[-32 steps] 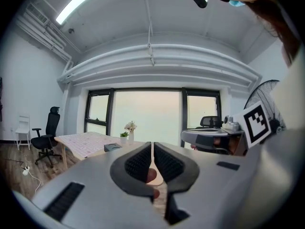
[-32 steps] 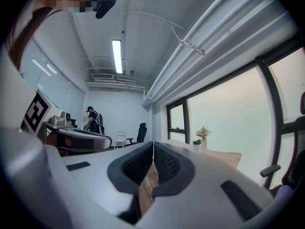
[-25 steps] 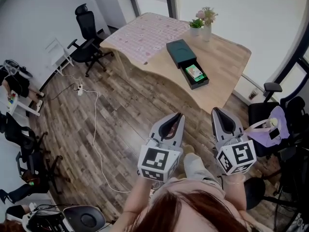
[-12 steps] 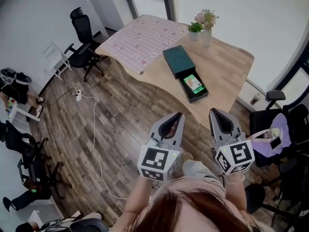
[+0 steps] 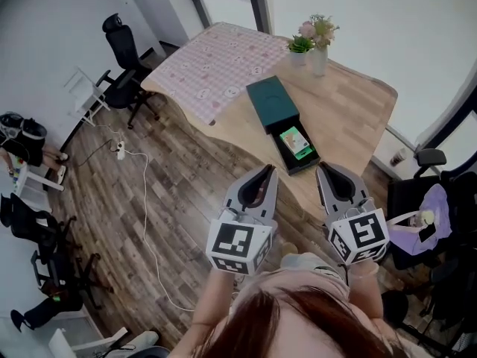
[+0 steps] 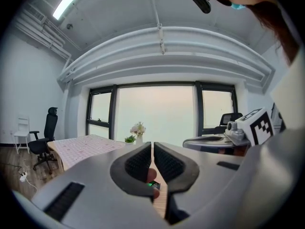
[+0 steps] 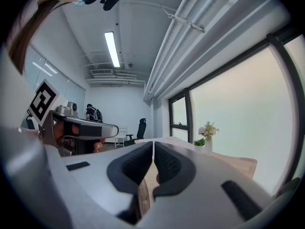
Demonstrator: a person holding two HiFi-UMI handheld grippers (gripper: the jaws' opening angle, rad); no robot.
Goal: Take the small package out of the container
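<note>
On the wooden table (image 5: 358,118) lies a dark green box, the container (image 5: 270,100), with its black drawer pulled out toward me. A small green and white package (image 5: 296,142) rests in that drawer. Both grippers hover over the floor just short of the table's near edge, apart from the box. My left gripper (image 5: 266,171) points at the drawer's left side; its jaws are shut and empty (image 6: 152,149). My right gripper (image 5: 325,168) is a little right of the drawer, also shut with nothing between the pads (image 7: 153,149).
A pink patterned cloth (image 5: 216,54) covers the table's far left part. A vase of flowers (image 5: 319,42) and a small potted plant (image 5: 300,48) stand at the back. A black office chair (image 5: 123,66), a floor cable (image 5: 145,200) and a chair with a purple bag (image 5: 417,226) surround the table.
Both grippers, still shut, have moved forward toward the table. The box and its drawer now sit closer in the head view.
</note>
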